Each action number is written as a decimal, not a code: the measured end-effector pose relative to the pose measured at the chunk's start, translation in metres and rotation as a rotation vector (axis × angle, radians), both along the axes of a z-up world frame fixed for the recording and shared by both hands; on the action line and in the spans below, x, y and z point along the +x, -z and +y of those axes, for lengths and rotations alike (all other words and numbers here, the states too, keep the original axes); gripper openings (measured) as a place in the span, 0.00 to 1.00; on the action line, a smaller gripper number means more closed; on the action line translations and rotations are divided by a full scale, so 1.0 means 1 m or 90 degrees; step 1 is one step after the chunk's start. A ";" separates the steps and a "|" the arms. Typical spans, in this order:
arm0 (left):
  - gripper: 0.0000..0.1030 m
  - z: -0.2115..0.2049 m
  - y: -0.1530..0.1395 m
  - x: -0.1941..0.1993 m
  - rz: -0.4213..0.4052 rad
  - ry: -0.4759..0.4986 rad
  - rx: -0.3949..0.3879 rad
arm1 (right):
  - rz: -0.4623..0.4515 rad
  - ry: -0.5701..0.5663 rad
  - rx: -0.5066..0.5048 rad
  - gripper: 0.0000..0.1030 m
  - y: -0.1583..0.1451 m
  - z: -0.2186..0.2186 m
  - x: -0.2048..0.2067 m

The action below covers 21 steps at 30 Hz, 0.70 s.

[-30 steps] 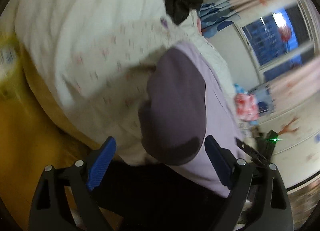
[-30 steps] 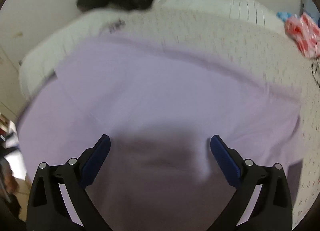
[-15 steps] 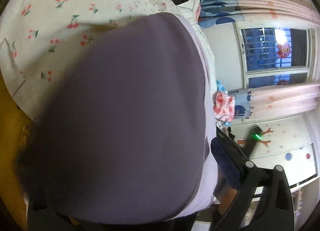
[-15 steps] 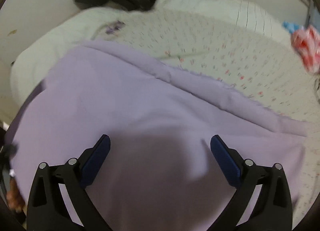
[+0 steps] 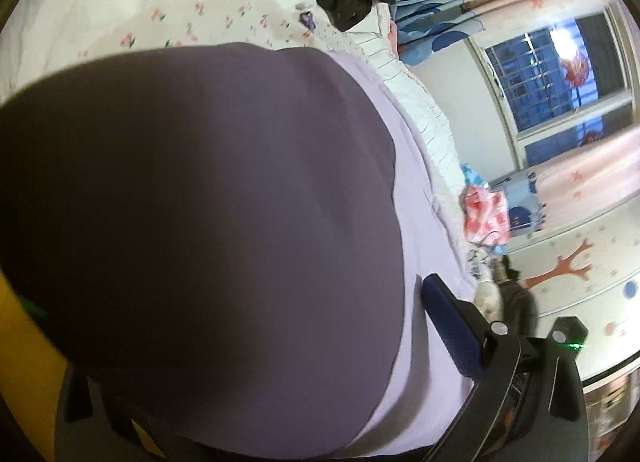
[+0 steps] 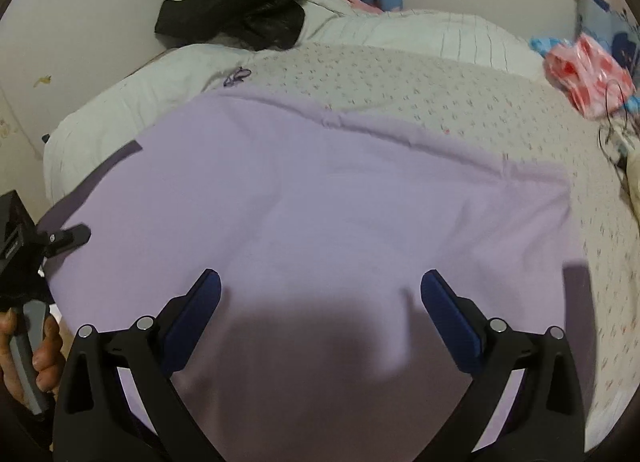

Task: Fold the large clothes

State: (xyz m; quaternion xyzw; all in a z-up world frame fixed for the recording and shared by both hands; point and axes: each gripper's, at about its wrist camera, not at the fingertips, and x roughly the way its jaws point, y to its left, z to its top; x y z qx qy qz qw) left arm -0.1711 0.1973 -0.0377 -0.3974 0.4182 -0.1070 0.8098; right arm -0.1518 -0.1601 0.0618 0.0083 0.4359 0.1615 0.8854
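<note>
A large lilac garment (image 6: 320,190) lies spread flat on the bed with the flowered sheet (image 6: 440,86). My right gripper (image 6: 320,294) hovers over its near part with the jaws wide apart and nothing between them. In the left wrist view a dark fold of the same lilac cloth (image 5: 200,230) bulges close to the lens and hides the left finger; only the right finger (image 5: 448,322) shows, far to the side. The left gripper's body (image 6: 24,246) shows at the garment's left edge in the right wrist view.
Black clothes (image 6: 236,18) lie at the bed's far corner by the wall. A red and white bag (image 6: 588,74) and cables sit at the right edge of the bed. Pillows (image 6: 420,34) lie along the far side. A window and curtains (image 5: 560,42) stand beyond.
The garment has been laid flatter on the bed and its far edge has settled. The cloth came up close over the left camera. The right gripper has stayed open.
</note>
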 end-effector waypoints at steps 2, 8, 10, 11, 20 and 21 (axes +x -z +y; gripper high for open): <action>0.93 -0.007 -0.006 0.000 -0.007 -0.003 0.031 | 0.007 0.011 0.006 0.94 0.009 -0.006 -0.008; 0.93 -0.021 -0.016 0.004 -0.021 -0.016 0.101 | -0.014 0.031 0.030 0.94 0.017 -0.019 -0.023; 0.93 -0.023 -0.019 0.005 -0.023 -0.019 0.112 | -0.019 0.030 0.032 0.94 0.015 -0.020 -0.023; 0.93 -0.022 -0.018 0.007 -0.023 -0.018 0.114 | -0.021 0.028 0.032 0.94 0.015 -0.020 -0.022; 0.93 -0.004 0.000 0.003 -0.016 -0.024 0.074 | 0.008 -0.005 -0.032 0.94 0.035 0.001 -0.007; 0.93 -0.005 -0.001 0.003 -0.015 -0.025 0.074 | 0.004 -0.002 -0.025 0.94 0.033 -0.001 -0.009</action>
